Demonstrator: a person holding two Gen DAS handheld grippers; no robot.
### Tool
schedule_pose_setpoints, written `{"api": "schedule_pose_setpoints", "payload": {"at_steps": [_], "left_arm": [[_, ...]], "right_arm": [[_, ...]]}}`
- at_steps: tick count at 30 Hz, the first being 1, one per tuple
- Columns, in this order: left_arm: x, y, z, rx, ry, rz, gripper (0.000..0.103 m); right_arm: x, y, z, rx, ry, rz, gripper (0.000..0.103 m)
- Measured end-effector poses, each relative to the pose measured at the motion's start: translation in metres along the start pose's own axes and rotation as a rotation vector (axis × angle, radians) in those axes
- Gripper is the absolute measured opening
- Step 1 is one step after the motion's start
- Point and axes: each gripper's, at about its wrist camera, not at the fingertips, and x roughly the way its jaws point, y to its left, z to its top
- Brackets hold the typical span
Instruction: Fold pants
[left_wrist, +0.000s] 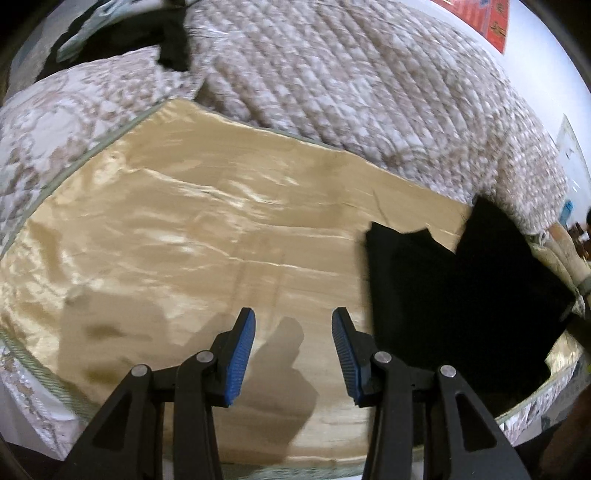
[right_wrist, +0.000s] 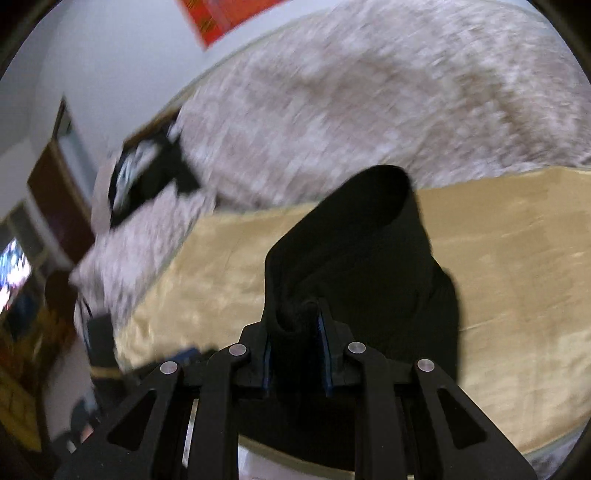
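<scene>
The black pants (left_wrist: 461, 295) lie bunched at the right side of a shiny tan sheet (left_wrist: 184, 240) on the bed. My left gripper (left_wrist: 293, 325) is open and empty, hovering over bare sheet just left of the pants. In the right wrist view my right gripper (right_wrist: 293, 317) is shut on a bunched fold of the black pants (right_wrist: 362, 240), which rise in a hump ahead of the fingers and drape down over the tan sheet (right_wrist: 517, 277).
A quilted beige-and-white blanket (left_wrist: 351, 81) is heaped behind the sheet, with dark clothes (left_wrist: 173, 40) on it at the far left. The bed's front edge (left_wrist: 44, 369) runs below the left gripper. The right wrist view is motion-blurred.
</scene>
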Motion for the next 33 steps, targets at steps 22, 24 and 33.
{"api": "schedule_pose_setpoints", "payload": {"at_steps": [22, 24, 33], "left_arm": [[-0.013, 0.015, 0.008, -0.046, -0.033, -0.028, 0.046], [-0.016, 0.009, 0.007, -0.031, -0.046, -0.052, 0.046], [-0.02, -0.044, 0.014, 0.082, -0.08, -0.177, 0.05]], "right_arm": [[0.06, 0.045, -0.047, -0.113, 0.212, 0.17, 0.051], [0.033, 0.039, -0.042, -0.118, 0.128, 0.201, 0.051], [0.023, -0.043, -0.067, -0.014, 0.125, -0.11, 0.024]]}}
